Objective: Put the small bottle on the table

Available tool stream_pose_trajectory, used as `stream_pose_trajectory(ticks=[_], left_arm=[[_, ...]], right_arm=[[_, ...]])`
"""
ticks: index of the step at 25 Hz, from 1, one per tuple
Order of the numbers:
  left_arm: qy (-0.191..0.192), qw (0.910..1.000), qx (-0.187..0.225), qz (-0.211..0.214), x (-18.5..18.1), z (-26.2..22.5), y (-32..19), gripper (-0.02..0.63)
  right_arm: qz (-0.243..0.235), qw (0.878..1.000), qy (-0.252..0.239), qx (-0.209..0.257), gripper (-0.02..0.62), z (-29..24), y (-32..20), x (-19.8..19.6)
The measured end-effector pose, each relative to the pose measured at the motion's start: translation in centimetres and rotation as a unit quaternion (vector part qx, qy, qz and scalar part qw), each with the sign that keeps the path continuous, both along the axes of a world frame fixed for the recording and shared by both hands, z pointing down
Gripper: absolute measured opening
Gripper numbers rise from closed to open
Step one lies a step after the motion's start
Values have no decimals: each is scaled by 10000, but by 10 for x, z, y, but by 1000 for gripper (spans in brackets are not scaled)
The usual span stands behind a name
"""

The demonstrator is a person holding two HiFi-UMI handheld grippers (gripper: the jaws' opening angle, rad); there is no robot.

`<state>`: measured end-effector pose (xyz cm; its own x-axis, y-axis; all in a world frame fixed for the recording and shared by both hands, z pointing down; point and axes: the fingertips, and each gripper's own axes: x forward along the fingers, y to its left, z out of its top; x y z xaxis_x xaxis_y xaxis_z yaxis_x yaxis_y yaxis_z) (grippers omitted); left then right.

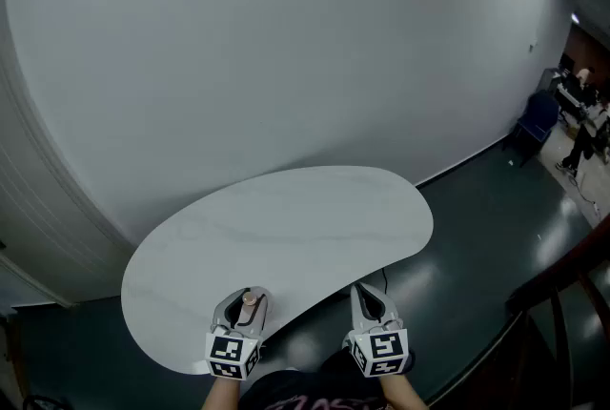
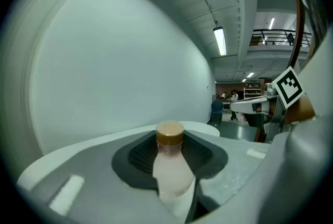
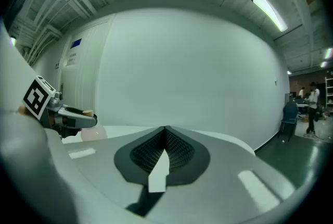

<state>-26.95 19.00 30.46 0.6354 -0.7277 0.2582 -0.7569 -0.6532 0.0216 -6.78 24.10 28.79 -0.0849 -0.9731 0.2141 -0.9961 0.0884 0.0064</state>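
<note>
At seven o'clock in the head view the left gripper [image 1: 248, 297] clamps the small bottle [image 2: 170, 165] by its body, upright with the brown cap on top, so it can be stood down as it is; at five o'clock the right gripper [image 1: 368, 296] is pinched closed on nothing, apparently kept aside; toward twelve stretches the white table [image 1: 315, 217], with the bottle held over its near edge.
</note>
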Motion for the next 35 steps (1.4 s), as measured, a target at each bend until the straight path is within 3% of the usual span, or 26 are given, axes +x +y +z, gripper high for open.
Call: stream_pose_trajectory(ticks=[15,35], left_arm=[[-64,9998,-172,-20,-1,6,-4,141],[-8,9998,-61,184,0,11,4,141]], right_arm=[[60,9998,-29,-197,11,15,-3,-2],[242,9995,-19,-196,11,22,17,0]])
